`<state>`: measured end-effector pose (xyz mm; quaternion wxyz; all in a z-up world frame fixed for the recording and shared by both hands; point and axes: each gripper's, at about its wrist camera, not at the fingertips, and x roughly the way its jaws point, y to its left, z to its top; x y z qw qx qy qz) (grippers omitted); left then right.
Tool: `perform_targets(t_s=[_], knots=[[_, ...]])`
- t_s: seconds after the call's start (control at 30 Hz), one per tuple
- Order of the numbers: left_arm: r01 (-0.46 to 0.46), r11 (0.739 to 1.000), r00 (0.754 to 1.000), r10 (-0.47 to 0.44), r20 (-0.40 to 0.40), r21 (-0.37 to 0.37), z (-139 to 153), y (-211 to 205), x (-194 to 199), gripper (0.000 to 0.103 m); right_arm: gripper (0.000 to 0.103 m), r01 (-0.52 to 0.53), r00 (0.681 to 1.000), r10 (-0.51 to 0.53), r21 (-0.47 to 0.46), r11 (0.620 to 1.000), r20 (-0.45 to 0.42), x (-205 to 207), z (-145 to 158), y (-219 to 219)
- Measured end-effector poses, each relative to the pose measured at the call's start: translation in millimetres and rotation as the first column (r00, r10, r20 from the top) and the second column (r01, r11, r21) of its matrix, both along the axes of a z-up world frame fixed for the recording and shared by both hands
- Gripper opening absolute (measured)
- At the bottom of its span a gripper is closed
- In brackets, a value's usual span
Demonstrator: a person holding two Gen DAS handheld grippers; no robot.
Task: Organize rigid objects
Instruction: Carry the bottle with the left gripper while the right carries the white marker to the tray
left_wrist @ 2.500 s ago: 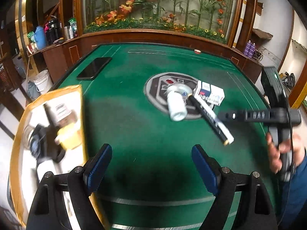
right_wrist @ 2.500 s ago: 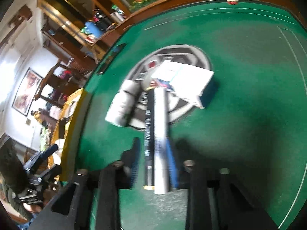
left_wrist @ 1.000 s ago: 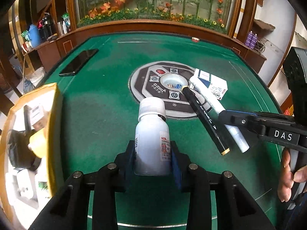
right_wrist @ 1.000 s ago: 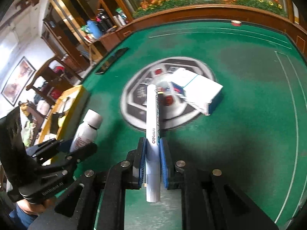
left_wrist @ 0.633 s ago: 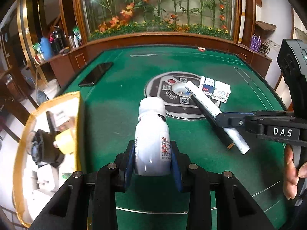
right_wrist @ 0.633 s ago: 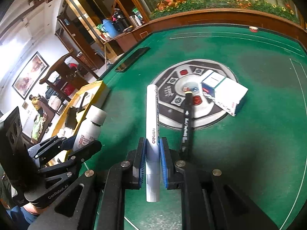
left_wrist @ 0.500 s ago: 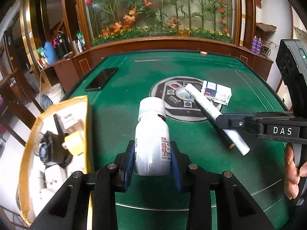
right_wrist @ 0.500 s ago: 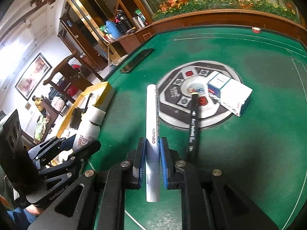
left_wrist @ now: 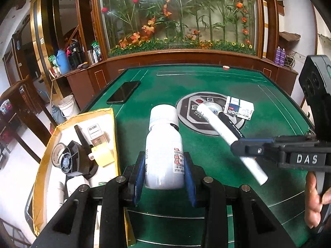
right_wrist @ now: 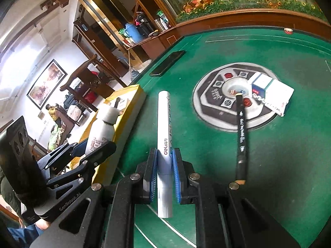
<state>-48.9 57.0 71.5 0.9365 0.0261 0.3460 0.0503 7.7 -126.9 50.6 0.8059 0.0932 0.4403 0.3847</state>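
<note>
Two grippers are up over the green table [left_wrist: 144, 95], both pitched fwd and down: the left gripper [left_wrist: 164, 170] pinches a white bottle [left_wrist: 163, 144] by its lower body, cap pointing toward the round centre panel [left_wrist: 206, 122], while the right gripper [right_wrist: 164, 174] is clamped tight on a white marker [right_wrist: 164, 136], its tip aimed left of that panel. W/ the panel as ref: a black pen [right_wrist: 241, 132] lies from its middle out over its near edge, a small box [right_wrist: 273, 93] sits on its right rim, a phone [left_wrist: 123, 92] is far-left of it, and the yellow tray [left_wrist: 49, 144] is off to the left, just beside the bottle. A hand [left_wrist: 315, 204] grips the right gripper's handle at the pic's right edge.
</note>
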Motion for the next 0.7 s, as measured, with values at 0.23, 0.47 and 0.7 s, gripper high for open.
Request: perform_targets(t_s=[0.23, 0.47, 0.7], knots=[[-0.020, 1.000, 1.000, 0.020, 0.023, 0.005, 3.0, 8.6, -6.9, 0.036, 0.014, -0.021, 1.000, 0.021, 0.025, 0.999, -0.016, -9.2, 0.4, 15.6], [-0.050, 0.999, 0.998, 0.050, 0.038, -0.012, 4.6, 26.4, -12.7, 0.036, 0.014, -0.050, 0.998, 0.051, 0.032, 0.998, -0.021, -13.7, 3.4, 38.6], [-0.094, 0.994, 0.994, 0.097, 0.053, -0.052, 6.9, 52.4, -19.6, 0.036, 0.014, -0.084, 0.996, 0.085, 0.032, 0.996, -0.019, -14.3, 10.3, 66.8]])
